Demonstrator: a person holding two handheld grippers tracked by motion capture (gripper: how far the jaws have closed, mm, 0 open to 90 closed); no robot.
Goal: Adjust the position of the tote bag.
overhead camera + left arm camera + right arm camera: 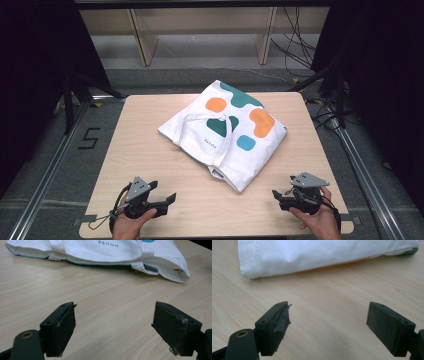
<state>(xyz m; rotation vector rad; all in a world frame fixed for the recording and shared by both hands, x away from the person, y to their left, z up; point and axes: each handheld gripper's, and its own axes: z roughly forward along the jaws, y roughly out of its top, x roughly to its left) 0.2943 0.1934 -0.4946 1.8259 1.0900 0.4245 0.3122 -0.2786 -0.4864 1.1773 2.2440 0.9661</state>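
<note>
bag: white tote bag (227,131) with orange, teal and blue blobs, lying flat and skewed at the counter's middle, slightly far of centre; nothing touching it.
handles: 2 white straps (226,142) flopped across the top panel, looping toward the near-left edge; small printed word beside them.
near corner: bag's near corner (239,186) points at the gap between the 2 tools; the left gripper view shows the open mouth edge with teal lining (150,267).
right-side edge: the right gripper view looks at a plain folded white edge (312,255), no strap there.
counter: light wood counter (150,150), bare apart from the bag.
left hand-held gripper (167,200): near-left, jaws wide, holding nothing, well apart from the bag, aimed at the strap side.
right hand-held gripper (276,195): near-right, jaws wide, holding nothing, near the bag's near corner but clear of it.
step (my read): approach before 1st grasp.
how to do it well: come in low along the counter, keep jaws wide until fabric is between the pads, take 1 layer or strap only on each side, not the whole stack.
risk: pushing the bag along the counter instead of pinching it.
</note>
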